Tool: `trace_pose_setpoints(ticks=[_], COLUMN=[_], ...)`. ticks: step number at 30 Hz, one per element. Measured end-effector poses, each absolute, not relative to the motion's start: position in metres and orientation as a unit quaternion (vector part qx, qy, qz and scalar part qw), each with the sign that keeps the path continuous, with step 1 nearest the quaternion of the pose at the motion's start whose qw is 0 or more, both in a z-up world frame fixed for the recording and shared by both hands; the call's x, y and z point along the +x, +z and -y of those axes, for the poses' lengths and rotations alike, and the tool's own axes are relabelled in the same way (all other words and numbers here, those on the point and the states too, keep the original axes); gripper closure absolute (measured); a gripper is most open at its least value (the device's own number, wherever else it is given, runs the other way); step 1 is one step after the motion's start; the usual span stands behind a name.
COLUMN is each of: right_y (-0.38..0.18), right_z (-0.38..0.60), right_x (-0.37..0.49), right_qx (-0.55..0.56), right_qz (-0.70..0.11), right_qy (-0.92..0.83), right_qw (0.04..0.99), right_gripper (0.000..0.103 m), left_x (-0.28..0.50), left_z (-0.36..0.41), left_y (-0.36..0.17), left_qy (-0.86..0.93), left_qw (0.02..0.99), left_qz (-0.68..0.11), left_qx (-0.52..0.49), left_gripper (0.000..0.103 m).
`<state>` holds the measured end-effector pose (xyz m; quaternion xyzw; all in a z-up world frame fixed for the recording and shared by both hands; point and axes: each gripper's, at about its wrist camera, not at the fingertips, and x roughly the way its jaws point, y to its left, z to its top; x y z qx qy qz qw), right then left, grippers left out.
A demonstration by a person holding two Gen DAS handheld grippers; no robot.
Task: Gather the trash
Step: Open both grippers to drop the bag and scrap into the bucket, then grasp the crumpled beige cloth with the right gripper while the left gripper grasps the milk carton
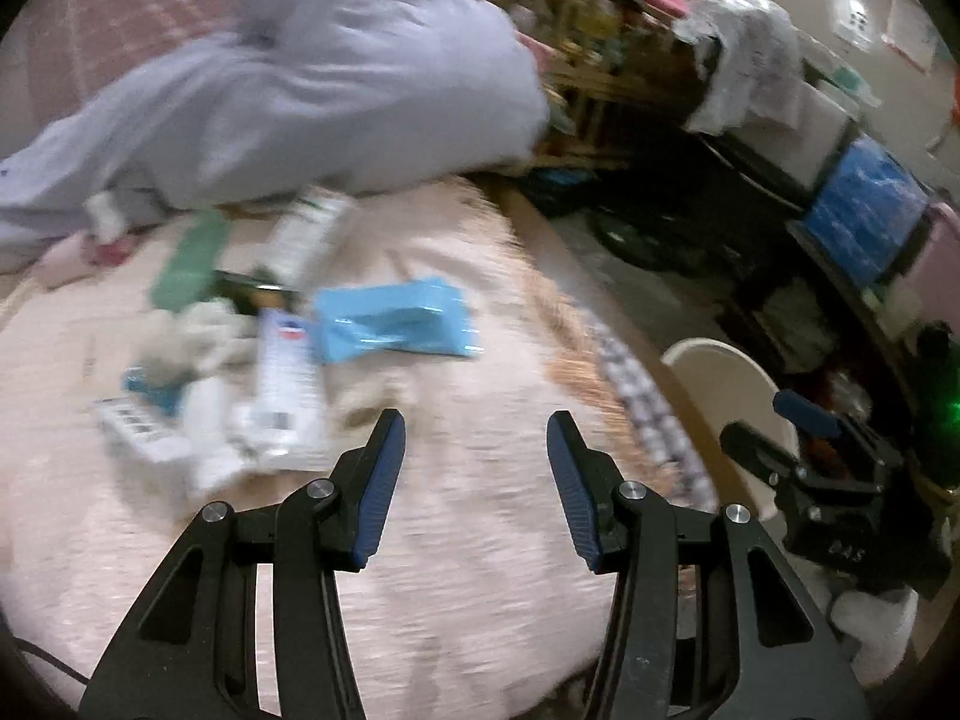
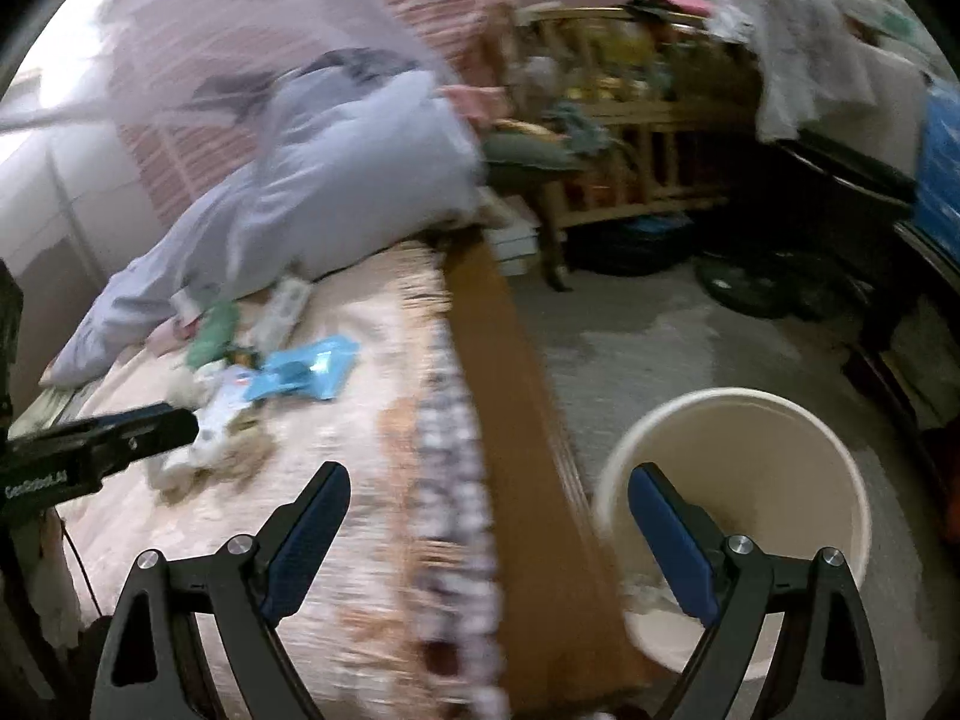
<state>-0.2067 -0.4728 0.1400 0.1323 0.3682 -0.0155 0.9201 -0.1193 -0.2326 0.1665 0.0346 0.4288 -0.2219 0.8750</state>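
Observation:
A heap of trash lies on the pink bedspread (image 1: 468,570): a blue plastic wrapper (image 1: 393,324), a white tube (image 1: 285,384), a white-and-green box (image 1: 306,234), a green packet (image 1: 192,258) and crumpled tissue (image 1: 180,336). My left gripper (image 1: 477,426) is open and empty, just right of the heap and short of it. My right gripper (image 2: 489,480) is open and empty, over the bed's wooden side rail (image 2: 516,420), with its right finger above a cream bucket (image 2: 852,480) on the floor. The wrapper (image 2: 306,369) and tube (image 2: 219,414) also show in the right wrist view. Both views are blurred.
A grey-lilac pillow (image 1: 312,84) lies at the bed's head. A wooden shelf unit (image 2: 648,138) with clutter stands beyond the bed. A black tyre (image 2: 756,288) and dark furniture stand on the concrete floor (image 2: 660,348). The left gripper's side (image 2: 102,438) shows at the left.

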Motion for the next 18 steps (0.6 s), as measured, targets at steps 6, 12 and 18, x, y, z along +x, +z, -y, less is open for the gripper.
trace_pose_setpoints(ticks=[6,12,18], right_y=[0.144,0.145,0.131], right_z=[0.406,0.345,0.308], right_x=[-0.18,-0.157,-0.131], right_qx=[0.104,0.077,0.085], right_qz=[-0.384,-0.383,-0.397], right_qy=[0.048,0.094,0.12], right_qw=[0.916,0.916,0.906], right_gripper=[0.01,0.01,0.01], left_x=[-0.114,-0.105,-0.095], left_z=[0.177,0.123,0.066], left_y=[0.18,0.205,0.204], left_qy=[-0.178,-0.141,-0.104], left_qw=[0.891,0.905,0.907], left_qz=[-0.416,-0.4,-0.407], left_qx=[0.03,0.039,0.02], left_gripper=[0.056,0.055,0.055])
